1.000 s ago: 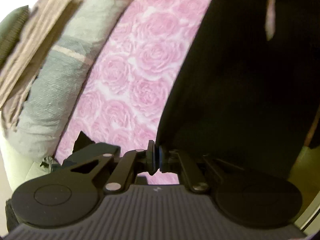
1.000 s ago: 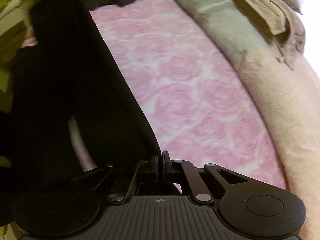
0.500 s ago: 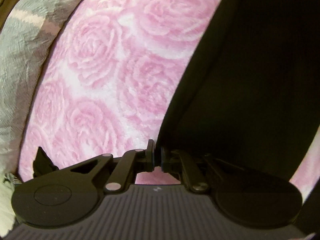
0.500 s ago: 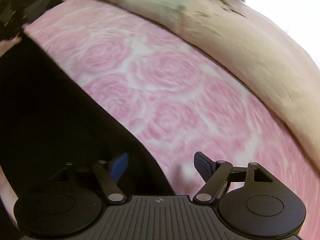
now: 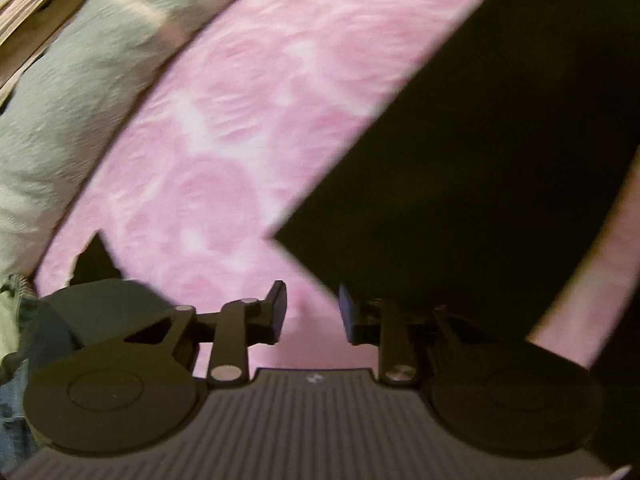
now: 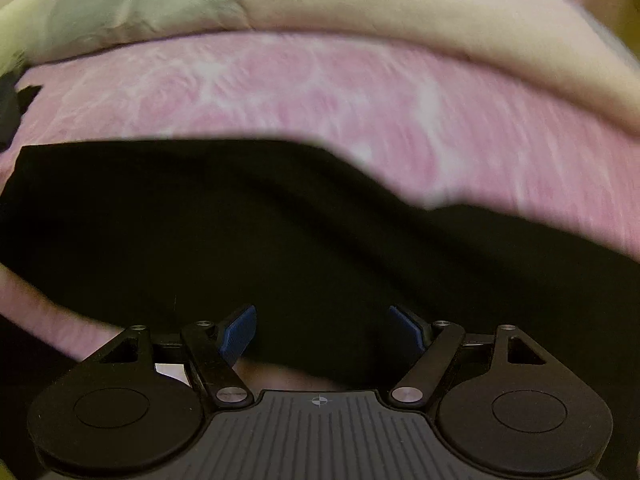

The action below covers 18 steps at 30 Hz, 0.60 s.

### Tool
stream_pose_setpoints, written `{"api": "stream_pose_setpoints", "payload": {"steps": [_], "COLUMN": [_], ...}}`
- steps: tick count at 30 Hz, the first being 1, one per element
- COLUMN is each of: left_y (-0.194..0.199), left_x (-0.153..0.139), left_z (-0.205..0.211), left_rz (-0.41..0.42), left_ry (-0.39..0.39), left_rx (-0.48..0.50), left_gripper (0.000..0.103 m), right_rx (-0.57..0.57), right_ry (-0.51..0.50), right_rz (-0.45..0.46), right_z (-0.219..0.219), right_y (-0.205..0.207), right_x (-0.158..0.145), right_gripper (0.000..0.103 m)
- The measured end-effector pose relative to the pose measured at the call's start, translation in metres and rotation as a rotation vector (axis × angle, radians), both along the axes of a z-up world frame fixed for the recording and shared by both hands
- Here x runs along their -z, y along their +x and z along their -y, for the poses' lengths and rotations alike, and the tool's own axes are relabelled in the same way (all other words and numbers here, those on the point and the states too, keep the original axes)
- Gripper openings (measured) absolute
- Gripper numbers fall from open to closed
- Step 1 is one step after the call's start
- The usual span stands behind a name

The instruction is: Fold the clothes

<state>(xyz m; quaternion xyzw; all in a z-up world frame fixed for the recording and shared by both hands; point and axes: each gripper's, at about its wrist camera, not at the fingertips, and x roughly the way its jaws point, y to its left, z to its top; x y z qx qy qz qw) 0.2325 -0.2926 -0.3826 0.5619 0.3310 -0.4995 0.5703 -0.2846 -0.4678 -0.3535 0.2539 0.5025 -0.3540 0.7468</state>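
A black garment (image 5: 472, 168) lies flat on a pink rose-patterned bedspread (image 5: 224, 152), one corner pointing toward my left gripper (image 5: 312, 312). That gripper's jaws are opening, and only pink cover shows in the gap; the cloth edge passes just beside the right pad. In the right wrist view the same black garment (image 6: 240, 232) spreads under my right gripper (image 6: 322, 334), which stands wide open above the dark cloth with nothing pinched.
A grey-green blanket (image 5: 72, 92) and a cream one (image 6: 420, 28) are bunched along the far side of the bedspread (image 6: 300, 84). A small dark scrap (image 5: 94, 256) and denim cloth (image 5: 16, 360) lie at the left.
Both grippers held the hanging black garment a second ago. The right let go first and rolled round over it; the left has lowered it onto the bed and its jaws have parted.
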Motion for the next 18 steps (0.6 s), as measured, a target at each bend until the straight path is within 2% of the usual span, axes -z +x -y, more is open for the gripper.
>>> {"api": "stream_pose_setpoints", "payload": {"steps": [4,9,14,18], "left_y": [-0.046,-0.095,-0.141,-0.19], "left_x": [0.014,0.015,-0.006,-0.03], "left_z": [-0.002,0.018,0.07,0.13], "left_rz": [-0.045,-0.062,-0.074,-0.096], "left_ry": [0.029,0.028,-0.039,-0.102], "left_rx": [0.083,0.219,0.306,0.323], "left_gripper": [0.026,0.027,0.031,0.033], "right_rx": [0.112,0.249,0.357,0.416], "right_ry": [0.037,-0.003,-0.105,-0.157], "right_rz": [-0.021,-0.038,-0.032,-0.001], "right_z": [-0.017,-0.019,0.006,0.051], "right_y": [-0.033,-0.084,-0.148,-0.204], "right_x": [0.002,-0.015,-0.049,-0.064], "right_gripper": [0.076,0.076,0.076,0.076]}}
